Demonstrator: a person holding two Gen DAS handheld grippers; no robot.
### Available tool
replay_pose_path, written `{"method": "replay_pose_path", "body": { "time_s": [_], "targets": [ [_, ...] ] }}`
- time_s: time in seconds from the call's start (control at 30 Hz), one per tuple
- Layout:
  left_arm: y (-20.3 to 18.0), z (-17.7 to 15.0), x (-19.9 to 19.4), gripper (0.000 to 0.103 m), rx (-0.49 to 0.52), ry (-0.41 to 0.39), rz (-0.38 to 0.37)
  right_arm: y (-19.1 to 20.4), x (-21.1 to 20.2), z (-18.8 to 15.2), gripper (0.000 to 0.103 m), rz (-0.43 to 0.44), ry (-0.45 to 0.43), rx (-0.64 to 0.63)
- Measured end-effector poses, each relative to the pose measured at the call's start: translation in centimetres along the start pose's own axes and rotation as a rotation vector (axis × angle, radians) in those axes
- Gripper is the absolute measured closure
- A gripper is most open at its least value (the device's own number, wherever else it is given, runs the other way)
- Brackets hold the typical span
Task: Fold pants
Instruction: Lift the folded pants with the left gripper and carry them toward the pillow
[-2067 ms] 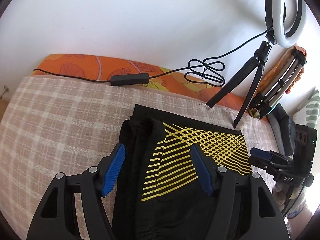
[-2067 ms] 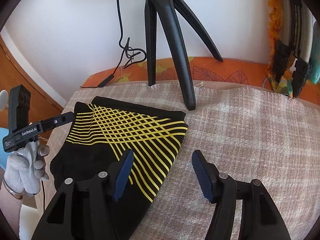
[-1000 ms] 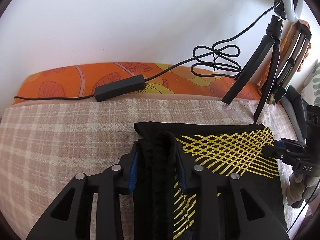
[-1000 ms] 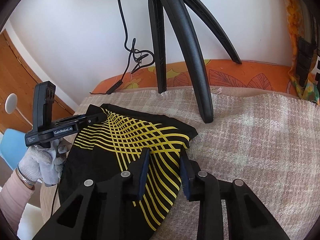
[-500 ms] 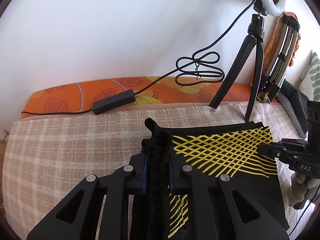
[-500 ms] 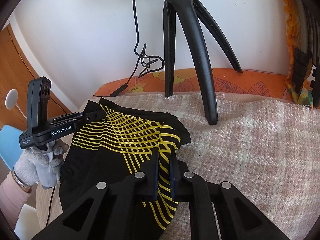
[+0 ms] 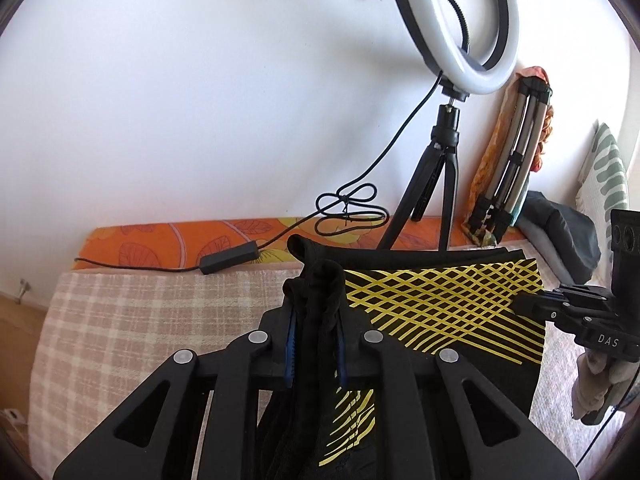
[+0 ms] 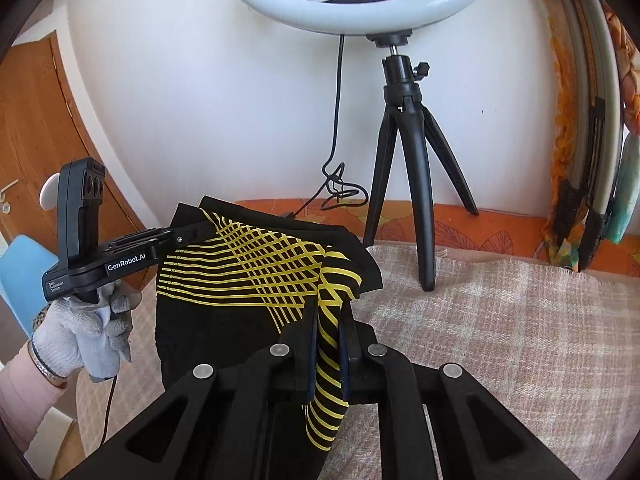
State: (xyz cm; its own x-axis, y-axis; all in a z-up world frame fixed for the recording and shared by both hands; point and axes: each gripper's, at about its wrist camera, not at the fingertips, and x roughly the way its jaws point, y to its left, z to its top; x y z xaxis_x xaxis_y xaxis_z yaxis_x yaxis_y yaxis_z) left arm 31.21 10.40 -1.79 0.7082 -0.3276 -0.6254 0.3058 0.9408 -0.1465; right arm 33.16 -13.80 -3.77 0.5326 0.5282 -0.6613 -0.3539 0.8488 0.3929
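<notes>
The pants, black with a yellow lattice print, are being held up off the plaid blanket that is covering the bed, with their lower part hanging down toward it. A bunched black edge of the pants is being pinched by the left gripper, its jaws being pressed together on the fabric. In the right wrist view, a yellow-striped fold of the pants is being clamped by the right gripper, its jaws likewise being pressed together on the cloth. The fabric is being stretched between the two grippers, above the blanket's near part. The left gripper is being gripped by a gloved hand. At the far edge of the bed, a ring light is being carried by a black tripod, whose cable is being trailed along the orange patterned sheet by the wall.
</notes>
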Motion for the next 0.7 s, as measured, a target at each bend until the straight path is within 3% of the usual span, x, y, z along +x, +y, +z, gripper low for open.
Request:
{"method": "replay_pose_path", "body": {
  "time_s": [0.23, 0.37, 0.7],
  "targets": [
    [-2.0, 0.0, -5.2, 0.09, 0.009, -0.081, -0.014, 1.8, -5.1, 0.5, 0.097, -0.017, -0.067, -0.055],
    [-4.9, 0.4, -6.9, 0.09, 0.036, -0.122, -0.011, 2.7, -8.7, 0.9, 0.097, -0.03, -0.107, -0.089],
    [-12.7, 2.1, -11.1, 0.09, 0.063, -0.196, -0.101, 1.6, -18.6, 1.9, 0.097, -0.097, -0.202, -0.085]
  ]
}}
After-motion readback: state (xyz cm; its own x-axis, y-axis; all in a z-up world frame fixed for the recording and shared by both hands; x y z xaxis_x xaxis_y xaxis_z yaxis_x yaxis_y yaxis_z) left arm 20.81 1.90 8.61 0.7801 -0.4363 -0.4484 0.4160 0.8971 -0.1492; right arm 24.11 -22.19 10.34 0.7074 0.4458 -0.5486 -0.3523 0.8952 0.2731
